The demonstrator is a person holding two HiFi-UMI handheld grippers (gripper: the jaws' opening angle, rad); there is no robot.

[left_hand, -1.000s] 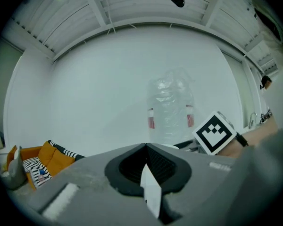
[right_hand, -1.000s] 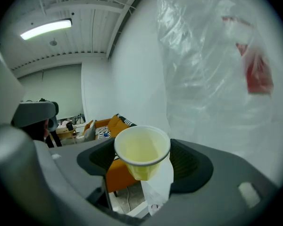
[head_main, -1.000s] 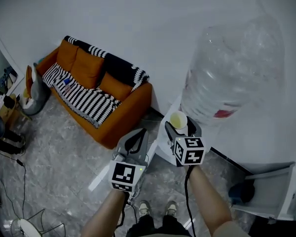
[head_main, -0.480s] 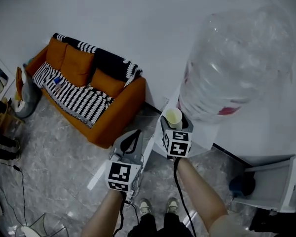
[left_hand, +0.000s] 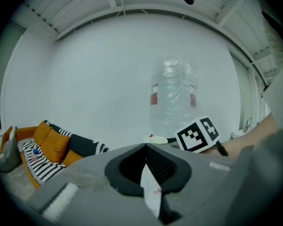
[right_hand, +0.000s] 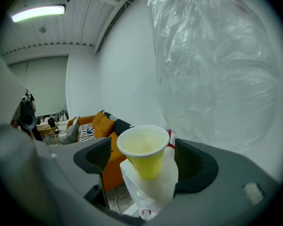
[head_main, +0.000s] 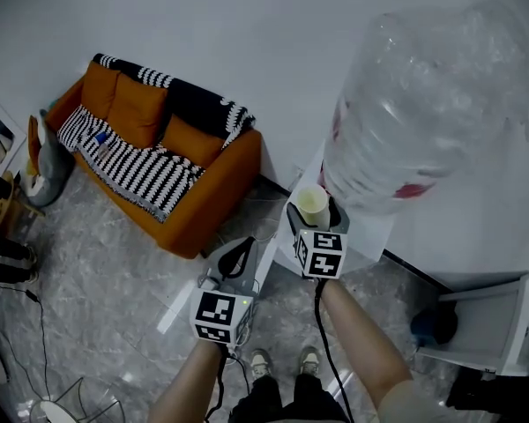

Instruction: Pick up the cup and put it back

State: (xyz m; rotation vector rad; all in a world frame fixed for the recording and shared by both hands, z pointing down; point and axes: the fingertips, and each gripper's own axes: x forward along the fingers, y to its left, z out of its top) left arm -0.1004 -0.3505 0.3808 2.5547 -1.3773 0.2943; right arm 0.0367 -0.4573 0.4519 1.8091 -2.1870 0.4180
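Cup (right_hand: 142, 149): yellow, upright on the white dispenser top (right_hand: 153, 185), low in the middle of the right gripper view.
Inside the cup: pale yellow; whether it holds liquid you cannot tell.
Right gripper (head_main: 315, 212): your jaws have just been opening; they stand wide on both sides of the cup, and the pads are not touching it.
Left gripper (left_hand: 146, 149): jaws together, holding nothing.
Water bottle (head_main: 423, 104): large, clear, at the right just beside the cup.

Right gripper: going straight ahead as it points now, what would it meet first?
The cup, standing between the jaws of the right gripper, which have just been opening. Probably the bottle behind it next.
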